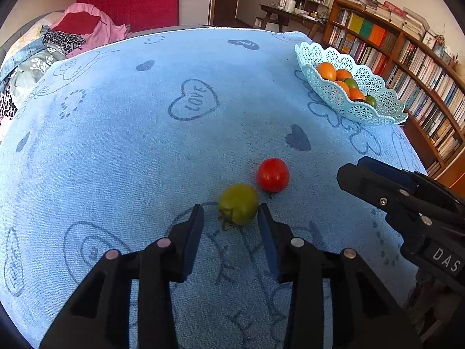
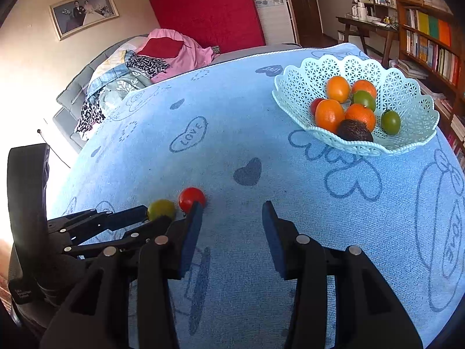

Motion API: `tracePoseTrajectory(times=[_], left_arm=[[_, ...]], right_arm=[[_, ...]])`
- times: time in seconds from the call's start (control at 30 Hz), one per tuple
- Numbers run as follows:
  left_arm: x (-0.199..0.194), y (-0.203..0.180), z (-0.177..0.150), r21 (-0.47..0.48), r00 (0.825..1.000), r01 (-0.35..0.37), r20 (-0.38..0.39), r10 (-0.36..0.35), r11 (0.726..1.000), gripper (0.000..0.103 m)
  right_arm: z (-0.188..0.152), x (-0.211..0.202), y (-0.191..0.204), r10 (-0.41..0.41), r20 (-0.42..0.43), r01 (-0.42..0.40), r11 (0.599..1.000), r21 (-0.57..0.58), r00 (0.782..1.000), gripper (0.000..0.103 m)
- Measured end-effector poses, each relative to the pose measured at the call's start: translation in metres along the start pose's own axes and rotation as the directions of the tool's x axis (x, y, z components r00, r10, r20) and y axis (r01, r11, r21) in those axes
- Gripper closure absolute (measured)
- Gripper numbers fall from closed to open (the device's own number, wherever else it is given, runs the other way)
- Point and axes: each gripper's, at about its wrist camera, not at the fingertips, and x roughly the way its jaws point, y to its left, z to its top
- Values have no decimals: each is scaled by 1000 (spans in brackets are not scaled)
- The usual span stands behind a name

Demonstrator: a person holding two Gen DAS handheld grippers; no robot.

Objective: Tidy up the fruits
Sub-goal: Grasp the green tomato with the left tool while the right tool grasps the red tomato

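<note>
The left claw brackets the green tomato: right pad touching, left pad showing a gap, so no firm grip yet. Just beyond sits the red tomato. A lopsided squeeze could roll the green one away. The right claw hangs open and empty beside; the basket stands far off on the counter

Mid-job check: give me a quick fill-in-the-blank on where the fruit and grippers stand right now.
1. The tomato between the fingertips of the left gripper is ___ in colour.
2. The other tomato, just beyond it on the cloth, is ___.
3. The dark avocado lies in the ___.
4. Between the fingers of the right gripper there is ___.
Missing words: green; red; basket; nothing.
</note>
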Motion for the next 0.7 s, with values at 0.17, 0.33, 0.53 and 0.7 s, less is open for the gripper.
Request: tracePoseTrajectory(times=[0.17, 0.33, 0.53, 0.7], left_arm=[[-3, 1, -2, 4, 1000, 8, 14, -8, 1000, 75], [-12, 7, 0, 5, 997, -57, 53, 57, 998, 75], [-20, 22, 2, -34, 992, -99, 73, 101, 995, 75], [-21, 32, 0, -61, 990, -117, 74, 121, 991, 75]], right_arm=[[-2, 7, 7, 18, -19, -18, 1000, -17, 1000, 58], [-3, 17, 18, 35, -42, -37, 999, -40, 998, 58], [1, 33, 31, 39, -66, -43, 996, -75, 997, 58], [3, 46, 39, 32, -81, -40, 994, -97, 996, 58]])
